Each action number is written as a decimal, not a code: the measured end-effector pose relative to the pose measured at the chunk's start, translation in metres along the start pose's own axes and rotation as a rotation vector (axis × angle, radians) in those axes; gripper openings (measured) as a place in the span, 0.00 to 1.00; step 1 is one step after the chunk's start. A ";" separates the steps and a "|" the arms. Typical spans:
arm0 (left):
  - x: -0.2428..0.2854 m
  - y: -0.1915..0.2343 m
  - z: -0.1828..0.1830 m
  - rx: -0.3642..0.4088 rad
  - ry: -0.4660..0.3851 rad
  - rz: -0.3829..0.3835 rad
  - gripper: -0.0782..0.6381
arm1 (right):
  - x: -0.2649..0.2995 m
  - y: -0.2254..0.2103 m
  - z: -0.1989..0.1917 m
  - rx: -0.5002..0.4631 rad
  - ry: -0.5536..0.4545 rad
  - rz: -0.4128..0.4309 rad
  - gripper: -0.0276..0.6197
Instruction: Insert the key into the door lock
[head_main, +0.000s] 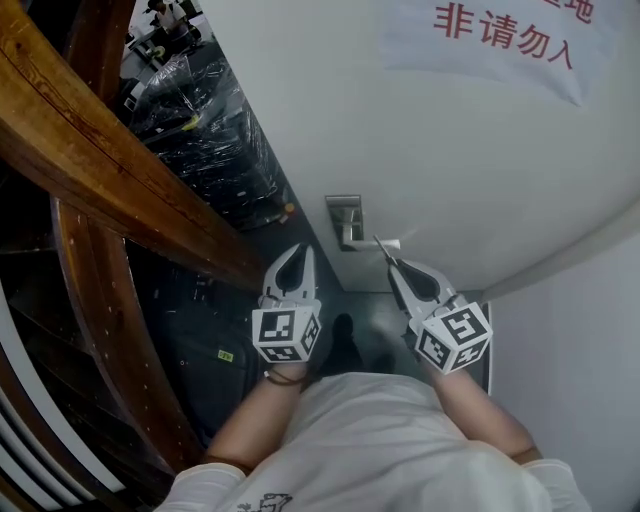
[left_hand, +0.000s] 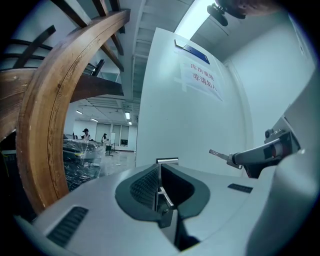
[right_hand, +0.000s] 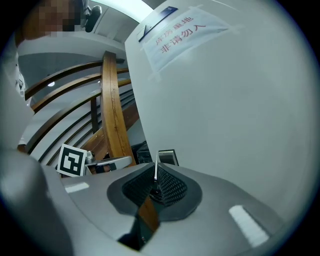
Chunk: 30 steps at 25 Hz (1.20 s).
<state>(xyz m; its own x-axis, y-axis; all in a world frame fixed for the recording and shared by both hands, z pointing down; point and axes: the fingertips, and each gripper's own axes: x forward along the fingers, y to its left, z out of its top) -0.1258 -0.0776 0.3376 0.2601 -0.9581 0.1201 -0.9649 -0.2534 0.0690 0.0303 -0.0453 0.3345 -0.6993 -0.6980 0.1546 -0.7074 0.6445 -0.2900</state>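
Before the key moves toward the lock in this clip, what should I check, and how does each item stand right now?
1. Key held: ok. The right tongs are shut on the key, with the blade sticking out forward.
2. Key at the lock plate: not ok. The tip is short of it, with bare door between them.
3. Keyhole found: cannot tell. No view shows the slot.
4. Blade aimed at the plate: ok. In the right gripper view the edge-on blade points at it.
5. Left tongs out of the way: ok. They are shut, empty, and off to the key's left.
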 end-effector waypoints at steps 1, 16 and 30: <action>0.003 0.001 -0.001 -0.001 -0.001 -0.004 0.12 | 0.002 -0.001 -0.003 0.014 0.006 0.006 0.08; 0.071 0.042 -0.025 0.028 0.040 -0.059 0.18 | 0.047 -0.011 -0.059 0.196 0.069 0.054 0.08; 0.106 0.059 -0.045 0.036 0.043 -0.123 0.23 | 0.082 -0.012 -0.132 0.429 0.181 0.093 0.08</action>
<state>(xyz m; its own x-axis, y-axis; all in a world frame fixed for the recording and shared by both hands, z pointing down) -0.1536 -0.1883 0.3991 0.3769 -0.9132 0.1549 -0.9262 -0.3737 0.0504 -0.0323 -0.0689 0.4753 -0.7913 -0.5532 0.2604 -0.5612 0.4880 -0.6685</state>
